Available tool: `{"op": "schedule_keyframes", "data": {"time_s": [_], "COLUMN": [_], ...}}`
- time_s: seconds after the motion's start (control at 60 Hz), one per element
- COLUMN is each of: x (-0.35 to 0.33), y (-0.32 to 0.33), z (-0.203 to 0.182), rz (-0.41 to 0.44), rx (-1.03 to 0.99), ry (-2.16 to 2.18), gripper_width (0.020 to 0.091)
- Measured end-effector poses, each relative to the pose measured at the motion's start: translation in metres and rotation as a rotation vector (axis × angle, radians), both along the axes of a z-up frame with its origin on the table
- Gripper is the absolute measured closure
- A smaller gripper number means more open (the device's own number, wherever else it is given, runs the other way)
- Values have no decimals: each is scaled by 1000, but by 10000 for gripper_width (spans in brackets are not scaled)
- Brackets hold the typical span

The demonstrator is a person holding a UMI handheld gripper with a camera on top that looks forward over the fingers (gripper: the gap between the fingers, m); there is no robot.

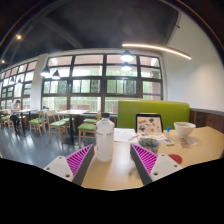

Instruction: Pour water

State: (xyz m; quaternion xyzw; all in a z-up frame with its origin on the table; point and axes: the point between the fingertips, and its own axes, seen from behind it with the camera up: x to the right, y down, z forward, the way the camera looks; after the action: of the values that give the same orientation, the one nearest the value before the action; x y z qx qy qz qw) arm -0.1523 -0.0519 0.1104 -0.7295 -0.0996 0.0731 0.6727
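A clear plastic water bottle (104, 139) with a white cap stands upright on the light wooden table (112, 172). It is just ahead of my gripper (112, 162), closer to the left finger. My two fingers, with magenta ribbed pads (79, 160), stand wide apart and nothing is between them. A white bowl (184, 130) sits on the table beyond the right finger.
A small framed sign (150, 124) and papers lie on the table ahead of the right finger, with small red items near the bowl. A green booth bench (150, 110) stands behind. Chairs and tables (50, 123) fill the room to the left, before large windows.
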Motion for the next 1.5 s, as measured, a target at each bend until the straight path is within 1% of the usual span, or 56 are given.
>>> {"op": "schedule_keyframes", "data": {"time_s": [0.05, 0.2, 0.267, 0.333, 0.367, 0.4, 0.417, 0.45, 0.483, 0.55, 0.567, 0.6, 0.617, 0.683, 0.7, 0.733, 0.767, 0.833, 0.883, 0.933, 0.967, 0.983, 1.0, 1.067, 1.083, 1.1, 1.167, 1.183, 1.2, 1.217, 1.233, 1.25, 1.267, 1.283, 1.3, 1.333, 1.35, 1.417, 1.45, 1.5], "x": [-20, -52, -55, -55, -57, -63, -64, -59, -59, -61, -54, -58, -59, -65, -59, -66, -60, -67, -64, -65, -60, -65, -54, -42, -48, -38, -20, -23, -28, -18, -11, -5, -3, 3, 11, 3, 14, 27, 24, 29], "y": [25, 86, 116, 139, 149, 156, 160, 167, 171, 174, 182, 181, 181, 176, 184, 177, 184, 177, 184, 180, 179, 175, 184, 181, 171, 178, 173, 160, 160, 157, 172, 171, 152, 153, 170, 145, 160, 146, 135, 126], "z": [1, -7, -14, -12, -10, -8, -8, -12, -11, -10, -15, -15, -14, -11, -14, -10, -13, -9, -12, -3, 5, 10, 5, 24, 36, 32, 43, 50, 52, 51, 45, 45, 52, 53, 47, 64, 54, 53, 64, 58], "rz": [-7, -55, -75, -124, -136, -133, -136, -159, -169, -169, -160, -143, -136, -128, -119, -122, -116, -117, -89, -54, -56, -70, -65, -51, -56, -34, -6, -9, -18, 7, 19, 26, 26, 32, 41, 22, 33, 38, 15, -4], "rx": [8, -18, -16, -4, 4, 10, 11, 7, 19, 36, 39, 35, 37, 34, 42, 41, 50, 43, 27, 6, -7, -15, -14, -53, -75, -86, -149, -173, -189, -206, -219, -231, -244, -246, -243, -252, -253, -280, -289, -314], "ry": [-9, -47, -69, -80, -68, -55, -51, -60, -54, -33, -24, 7, 18, 17, 11, 10, 10, 13, 31, 133, 224, 274, 325, 626, 719, 803, 1159, 1244, 1327, 1395, 1464, 1527, 1587, 1639, 1685, 1780, 1818, 1968, 2033, 2098], "gripper_width": [294, 293, 295, 288, 296, 315, 354, 490, 493, 532, 549, 551, 570, 600, 623, 625, 654, 655, 655, 656, 656, 657, 655, 655, 653, 655, 655, 658, 657, 659, 658, 658, 654, 656, 655, 653, 653, 655, 656, 654]}}
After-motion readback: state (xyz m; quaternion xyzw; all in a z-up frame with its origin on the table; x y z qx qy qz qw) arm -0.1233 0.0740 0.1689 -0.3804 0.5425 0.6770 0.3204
